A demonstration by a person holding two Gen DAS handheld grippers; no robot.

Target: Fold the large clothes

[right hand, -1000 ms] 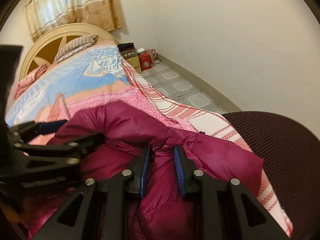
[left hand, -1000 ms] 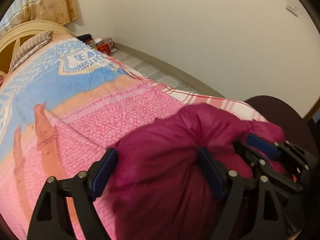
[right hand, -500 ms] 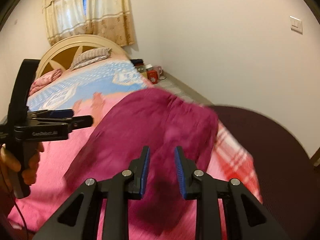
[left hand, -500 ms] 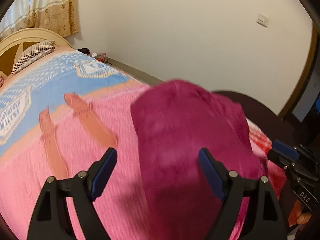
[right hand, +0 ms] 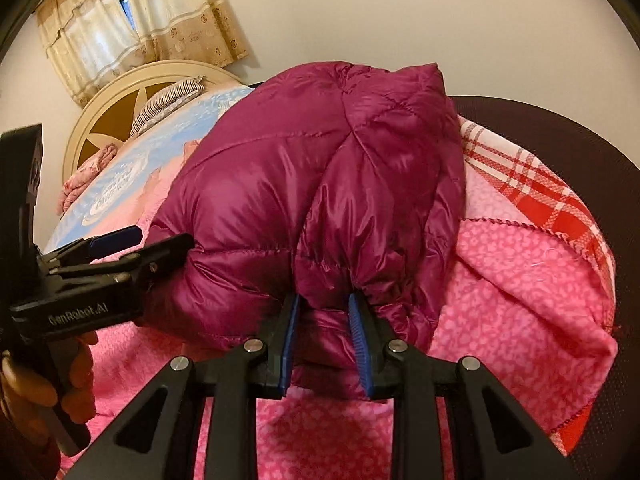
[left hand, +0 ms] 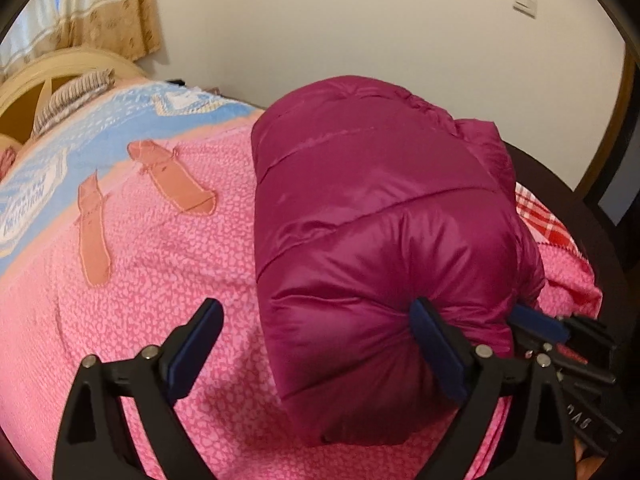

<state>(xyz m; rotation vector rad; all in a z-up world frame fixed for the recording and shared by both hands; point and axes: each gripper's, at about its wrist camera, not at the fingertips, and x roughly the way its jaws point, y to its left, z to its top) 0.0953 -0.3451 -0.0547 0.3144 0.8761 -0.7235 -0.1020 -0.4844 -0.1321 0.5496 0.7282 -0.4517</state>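
Jacket bundle on the bed, mid-fold, one tong clamped and one spread.

I see the magenta puffer jacket (left hand: pixel 384 232) lying on the pink bedspread (left hand: pixel 160 280), filling the centre and right of the left wrist frame; its long axis runs from my tongs at lower centre away toward the wall at upper centre. My right gripper (right hand: pixel 326 332) is pinched on a gathered wad of the near hem, while my left gripper (left hand: pixel 316 344) stands wide apart, one pad pressing the quilting. To fold well, I judge I should keep the clamp firm, flatten the puffed air out, and align edges squarely.
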